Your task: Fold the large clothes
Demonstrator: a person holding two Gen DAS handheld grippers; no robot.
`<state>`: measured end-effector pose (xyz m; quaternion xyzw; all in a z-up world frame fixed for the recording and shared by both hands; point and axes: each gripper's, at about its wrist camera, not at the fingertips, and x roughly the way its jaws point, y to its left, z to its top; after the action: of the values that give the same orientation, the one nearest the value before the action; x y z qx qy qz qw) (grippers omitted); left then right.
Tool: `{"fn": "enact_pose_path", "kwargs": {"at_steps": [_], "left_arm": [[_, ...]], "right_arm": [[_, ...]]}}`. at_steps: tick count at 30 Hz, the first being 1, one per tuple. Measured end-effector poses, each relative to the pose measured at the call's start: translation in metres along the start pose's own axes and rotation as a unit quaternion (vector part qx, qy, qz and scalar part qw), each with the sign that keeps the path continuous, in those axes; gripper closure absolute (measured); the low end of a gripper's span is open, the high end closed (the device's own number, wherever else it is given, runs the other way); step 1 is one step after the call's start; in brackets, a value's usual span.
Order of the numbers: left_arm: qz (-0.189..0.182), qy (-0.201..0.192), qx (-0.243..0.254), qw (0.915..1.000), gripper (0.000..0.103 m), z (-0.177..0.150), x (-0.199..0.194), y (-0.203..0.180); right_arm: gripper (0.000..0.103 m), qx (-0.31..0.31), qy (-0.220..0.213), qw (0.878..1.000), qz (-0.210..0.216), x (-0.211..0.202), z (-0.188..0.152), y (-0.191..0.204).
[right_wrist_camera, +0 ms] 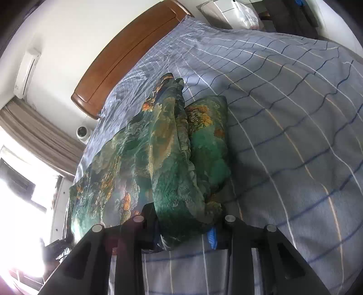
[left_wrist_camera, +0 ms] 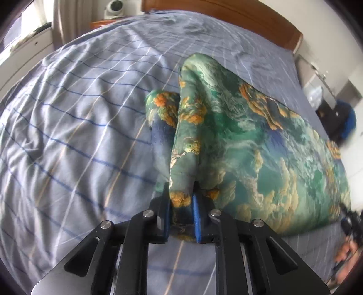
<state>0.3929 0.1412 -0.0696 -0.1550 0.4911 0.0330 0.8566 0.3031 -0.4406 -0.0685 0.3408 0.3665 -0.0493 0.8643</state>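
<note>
A large green garment [left_wrist_camera: 261, 154] with orange and blue cloud print lies on the bed. My left gripper [left_wrist_camera: 181, 204] is shut on a bunched edge of it, which rises in a ridge away from the fingers; a folded part [left_wrist_camera: 162, 109] lies to the left. In the right wrist view the same garment [right_wrist_camera: 163, 158] is gathered into a thick fold. My right gripper [right_wrist_camera: 185, 229] is shut on its near end, a blue pad [right_wrist_camera: 212, 237] showing at the right finger. The right gripper [left_wrist_camera: 350, 229] and the hand also show at the left view's right edge.
The bed is covered by a grey-blue checked sheet [left_wrist_camera: 79, 113], wrinkled. A brown wooden headboard [right_wrist_camera: 127, 52] stands at the far end. A white round device [right_wrist_camera: 82, 132] sits beside the bed. A window with curtains [right_wrist_camera: 34, 131] is on the left. Furniture with a plastic bag [right_wrist_camera: 246, 15] stands beyond the bed.
</note>
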Motion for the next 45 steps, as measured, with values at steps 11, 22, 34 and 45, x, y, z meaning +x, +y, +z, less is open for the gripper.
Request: {"fn": "enact_pose_path", "kwargs": {"at_steps": [11,22,34,45], "left_arm": [[-0.005,0.036,0.039,0.9986,0.092,-0.058,-0.053,0.019],[0.006,-0.024,0.146,0.9889,0.031,-0.044,-0.059,0.002],[0.005,-0.075,0.137,0.9877,0.095,0.009,-0.056,-0.025],[0.131,-0.037,0.201,0.9702,0.072,-0.005,0.045,-0.039]], "right_arm": [[0.073,0.02,0.047,0.998,0.036,-0.06,-0.052,-0.02],[0.026,-0.09,0.034,0.995,-0.026,-0.098,-0.048,-0.027],[0.092,-0.189,0.023,0.978,-0.082,-0.015,0.012,0.027],[0.091,-0.213,0.021,0.964,-0.159,0.048,-0.011,0.004]]}}
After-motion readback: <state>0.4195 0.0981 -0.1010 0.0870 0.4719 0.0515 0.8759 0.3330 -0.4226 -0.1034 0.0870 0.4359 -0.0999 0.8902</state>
